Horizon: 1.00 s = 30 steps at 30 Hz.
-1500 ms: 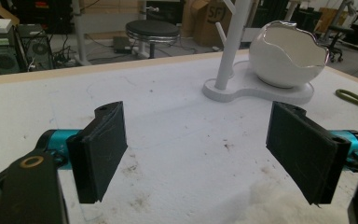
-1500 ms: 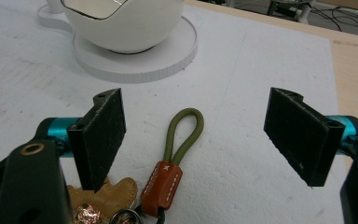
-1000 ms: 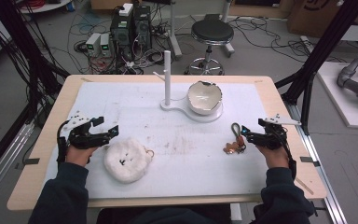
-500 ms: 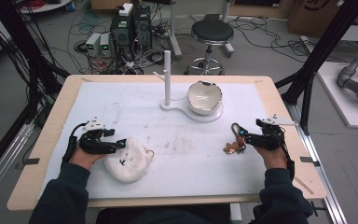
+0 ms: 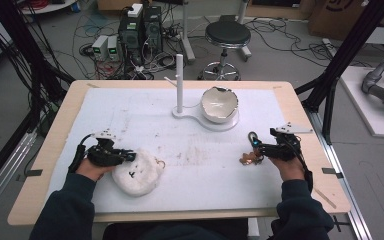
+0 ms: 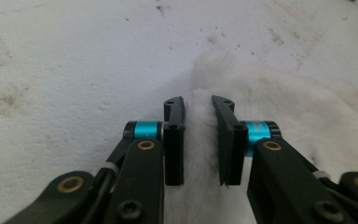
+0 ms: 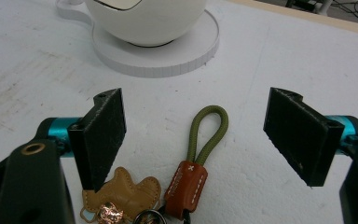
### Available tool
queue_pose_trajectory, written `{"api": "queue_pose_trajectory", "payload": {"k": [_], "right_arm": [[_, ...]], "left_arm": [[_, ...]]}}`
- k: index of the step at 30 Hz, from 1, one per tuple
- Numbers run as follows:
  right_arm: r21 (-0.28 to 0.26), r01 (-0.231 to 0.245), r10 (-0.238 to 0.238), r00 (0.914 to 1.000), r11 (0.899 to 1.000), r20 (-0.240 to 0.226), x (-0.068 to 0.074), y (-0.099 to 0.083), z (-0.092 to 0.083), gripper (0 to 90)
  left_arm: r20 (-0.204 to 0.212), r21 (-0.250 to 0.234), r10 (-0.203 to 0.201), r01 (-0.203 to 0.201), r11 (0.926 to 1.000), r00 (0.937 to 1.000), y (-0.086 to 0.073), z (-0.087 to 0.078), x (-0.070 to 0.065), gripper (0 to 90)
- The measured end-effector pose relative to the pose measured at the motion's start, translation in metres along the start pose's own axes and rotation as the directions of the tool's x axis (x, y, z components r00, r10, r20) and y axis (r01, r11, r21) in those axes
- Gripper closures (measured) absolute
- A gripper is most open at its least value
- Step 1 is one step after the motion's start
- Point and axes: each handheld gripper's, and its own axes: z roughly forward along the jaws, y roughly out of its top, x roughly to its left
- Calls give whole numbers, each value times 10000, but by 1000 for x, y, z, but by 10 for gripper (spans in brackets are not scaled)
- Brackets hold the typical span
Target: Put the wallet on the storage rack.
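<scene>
On the white mat [image 5: 145, 120] covering the table, the left gripper [image 5: 129, 156] lies low at the near left, its jaws nearly together and pinching a ridge of the fluffy white plush toy [image 5: 139, 172] — in the left gripper view the fur [image 6: 200, 154] bulges up between the two black jaws and touches both. The toy itself rests on the mat near the front edge, just right of the left hand [image 5: 94, 167].

Across the table, the right gripper [image 5: 256, 148] hovers at the near right with its jaws spread wide apart, gripping nothing. Between them in the right gripper view lies a keychain [image 7: 186, 182] — an olive cord loop [image 7: 208, 133] running into a reddish-brown leather tab, with a tan leather charm [image 7: 121, 193] beside it, partly under the left-hand jaw.

Farther back, near the middle of the mat, a white bowl [image 5: 220, 104] sits on a round white base [image 5: 225, 123] joined to an upright white post [image 5: 179, 82].
</scene>
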Motion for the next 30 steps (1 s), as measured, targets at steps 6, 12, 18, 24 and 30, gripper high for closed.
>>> {"api": "queue_pose_trajectory", "payload": {"k": [6,12,18,24,30], "right_arm": [[28,40,-40,10000,10000,-76,2,0,1,211],[-157,-75,67,9985,9998,-546,11,4,4,211],[-165,107,-127,9921,9998,-1246,29,11,12,211],[-200,89,-144,9547,9998,-2971,65,21,32,211],[-178,328,-373,9055,9993,-4226,99,27,45,265]], "left_arm": [[114,-1490,-152,167,9887,9998,8,-11,-6,786],[-53,-4081,-435,375,9121,9990,17,-26,-15,788],[-167,-4943,-158,55,8693,9997,24,-22,-29,789],[-271,-5573,335,-429,8292,9991,42,-9,-54,789],[-349,-5500,1258,-1241,8259,9914,47,5,-74,789]]}}
